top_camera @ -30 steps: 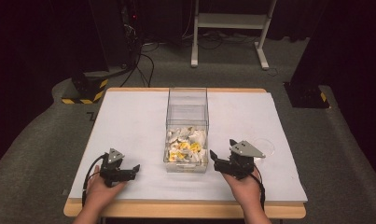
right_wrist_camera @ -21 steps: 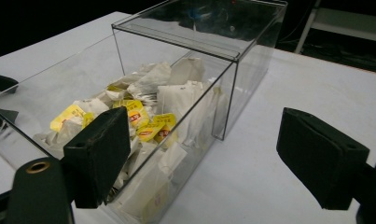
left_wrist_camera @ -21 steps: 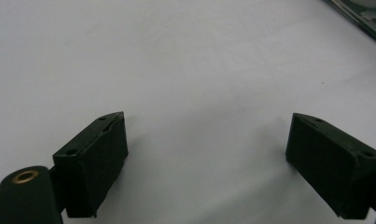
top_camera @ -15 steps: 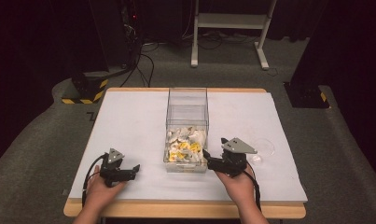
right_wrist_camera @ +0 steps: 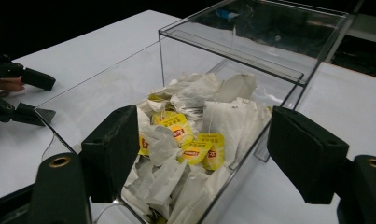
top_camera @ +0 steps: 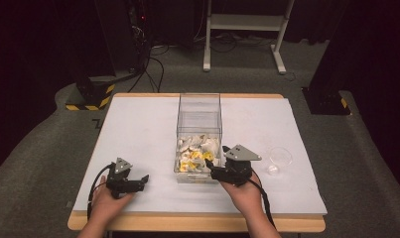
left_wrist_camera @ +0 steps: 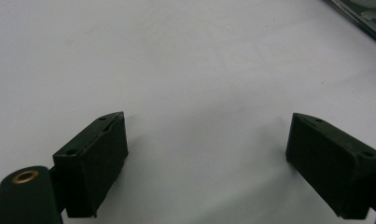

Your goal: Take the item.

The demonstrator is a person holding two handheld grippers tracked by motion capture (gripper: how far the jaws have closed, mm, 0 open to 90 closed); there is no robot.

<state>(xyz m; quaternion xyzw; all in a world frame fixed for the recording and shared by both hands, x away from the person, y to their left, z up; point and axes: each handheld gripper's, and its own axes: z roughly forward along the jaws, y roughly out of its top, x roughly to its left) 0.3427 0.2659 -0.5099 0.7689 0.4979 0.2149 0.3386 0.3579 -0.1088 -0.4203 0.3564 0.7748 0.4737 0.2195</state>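
- Near the table's front edge, the clear box [top_camera: 199,130] of tea bags [right_wrist_camera: 185,135] runs lengthwise away from the person.
- Right gripper [top_camera: 216,172], wide open and empty, sits at its near right corner, probably closest.
- Left gripper [top_camera: 141,182], open and empty, rests well apart.

Dark lab: equipment rack [top_camera: 123,34], cables [top_camera: 153,64]

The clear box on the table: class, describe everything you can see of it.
The clear box is a tall, open-topped bin with see-through, plastic-looking walls, standing upright at the middle of the white table. Its near end holds a loose pile of white tea bags with yellow tags; the far end looks bare. The right gripper, open, sits at its near right corner; whether they touch is unclear.
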